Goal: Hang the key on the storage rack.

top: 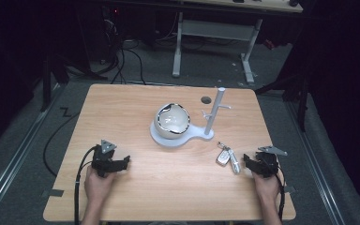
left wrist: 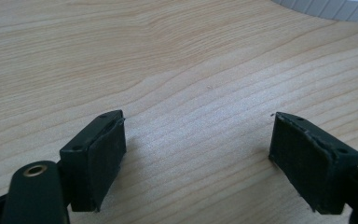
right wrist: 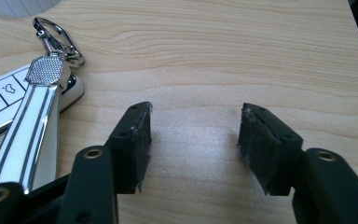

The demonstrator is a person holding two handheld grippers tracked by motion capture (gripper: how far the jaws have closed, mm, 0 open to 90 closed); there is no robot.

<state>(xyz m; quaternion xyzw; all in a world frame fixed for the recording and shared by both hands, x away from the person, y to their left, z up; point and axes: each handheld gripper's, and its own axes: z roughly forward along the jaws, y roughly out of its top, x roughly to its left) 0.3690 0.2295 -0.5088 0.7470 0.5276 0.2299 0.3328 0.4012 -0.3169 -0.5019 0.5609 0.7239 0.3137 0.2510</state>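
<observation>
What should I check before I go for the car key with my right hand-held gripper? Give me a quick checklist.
1. Right hand-held gripper open with nothing between its jaws: ok.
2. Car key lying flat on the table, free of other objects: ok.
3. Key within the jaw opening: not ok, the key sits off to the side of the gripper in the right gripper view.
4. Key ring clip and the striped metal fob attached to the key: cannot tell.
5. Left hand-held gripper open and away from the key: ok.
6. Stand with pegs untouched by either gripper: ok.
</observation>
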